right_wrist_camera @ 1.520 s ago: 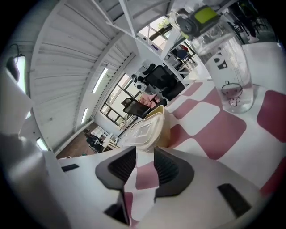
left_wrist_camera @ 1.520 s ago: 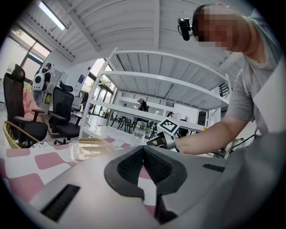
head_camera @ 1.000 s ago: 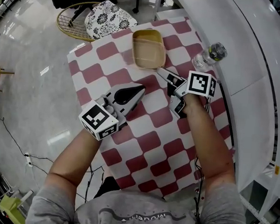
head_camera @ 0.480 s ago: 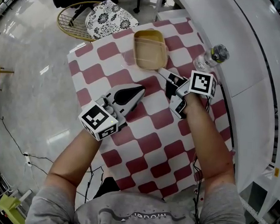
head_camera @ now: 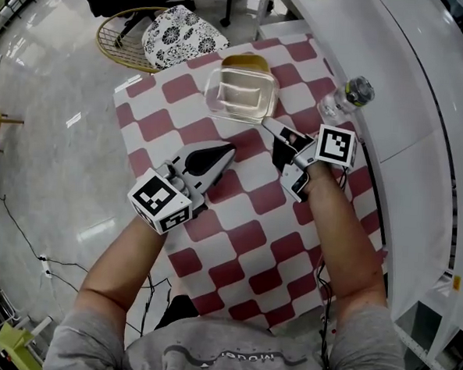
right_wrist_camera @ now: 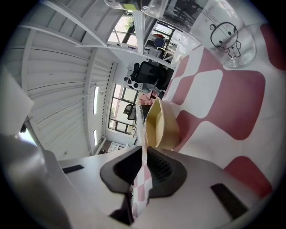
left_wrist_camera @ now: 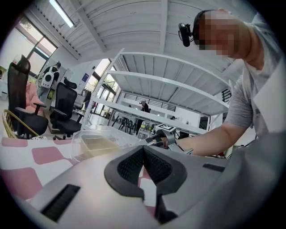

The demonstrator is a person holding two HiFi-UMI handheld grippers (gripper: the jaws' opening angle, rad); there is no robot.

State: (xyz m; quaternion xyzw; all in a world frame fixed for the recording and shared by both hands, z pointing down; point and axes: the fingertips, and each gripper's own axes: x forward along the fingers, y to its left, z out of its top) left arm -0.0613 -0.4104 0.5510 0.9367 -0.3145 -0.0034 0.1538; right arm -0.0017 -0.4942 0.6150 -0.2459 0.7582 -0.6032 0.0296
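A tan plastic container (head_camera: pixel 241 95) stands at the far end of the red-and-white checked tablecloth (head_camera: pixel 244 236), with a clear plastic lid (head_camera: pixel 221 101) lying over it. My right gripper (head_camera: pixel 270 126) is shut on the near right rim of that lid. In the right gripper view the thin lid edge (right_wrist_camera: pixel 142 129) runs between the jaws of the right gripper (right_wrist_camera: pixel 144 154), with the tan container (right_wrist_camera: pixel 161 123) just beyond. My left gripper (head_camera: pixel 230 149) is shut and empty, a short way in front of the container. In the left gripper view the left gripper (left_wrist_camera: pixel 143 150) points at the lidded container (left_wrist_camera: pixel 96 145).
A clear water bottle (head_camera: pixel 342 101) stands right of the container, near the white shelf; it also shows in the right gripper view (right_wrist_camera: pixel 214 31). A wire basket (head_camera: pixel 131 33) with a patterned cushion (head_camera: pixel 182 30) sits on the floor beyond the table. Office chairs (left_wrist_camera: pixel 62 116) stand to the left.
The clear lid has come down over the tan container, which was uncovered before. My right gripper moved slightly right and towards me with it. The left gripper stayed put.
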